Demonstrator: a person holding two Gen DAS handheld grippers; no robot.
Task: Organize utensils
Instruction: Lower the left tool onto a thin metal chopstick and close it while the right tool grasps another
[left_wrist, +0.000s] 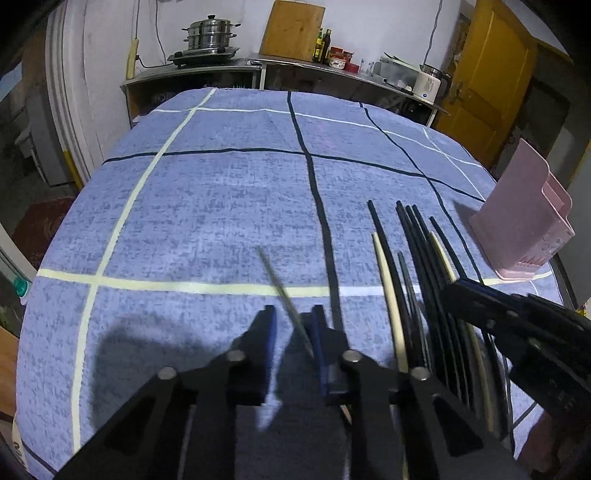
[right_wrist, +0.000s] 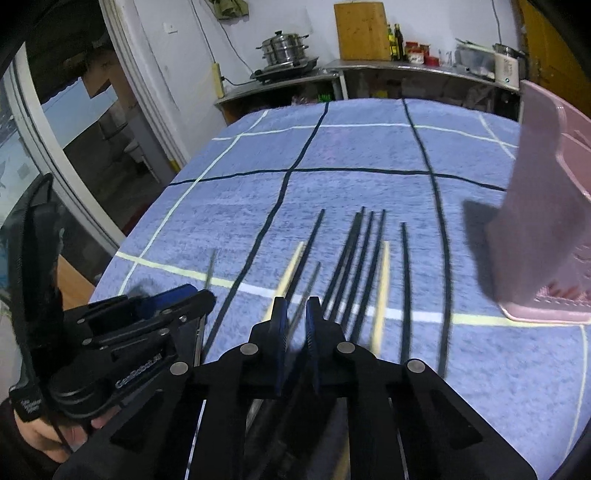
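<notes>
the left tongs (left_wrist: 291, 325) sat lowest in the left wrist view, their blue pads drawn in close around one thin grey chopstick (left_wrist: 284, 295) that slanted up and away between them. it looked pinched near its thick end, though blur hid the exact contact. in the right wrist view the right tongs (right_wrist: 295, 317) were likewise narrowed about a dark chopstick (right_wrist: 308, 284) in the row, apparently clamped on it near its butt. the left tool showed at the lower left of that view, carried by a person's hand (right_wrist: 37, 435).

just beyond the tongs lay the row of chopsticks (right_wrist: 364, 258) on the blue checked cloth (left_wrist: 207, 206) of the bench, mostly black with two pale ones (right_wrist: 382, 280) mixed in, roughly parallel, tips pointing away, some touching.

these sticks were judged light, stiff and smooth, so likely to swivel or slip in a pinch at one point. a hold a little in from the thick end seemed safest, with the pads square across the shaft. the soft cloth gave the pads room to get under a stick, but close neighbours could be dragged along.

farther right stood the pink holder (left_wrist: 524, 221), upright near the bench edge, well apart from the grey stick and near the row's right side. it seemed the likely place for the sticks, dropped in tip down.

behind were a counter, a steel steamer pot (left_wrist: 210, 35) and a wooden board (left_wrist: 291, 29).
</notes>
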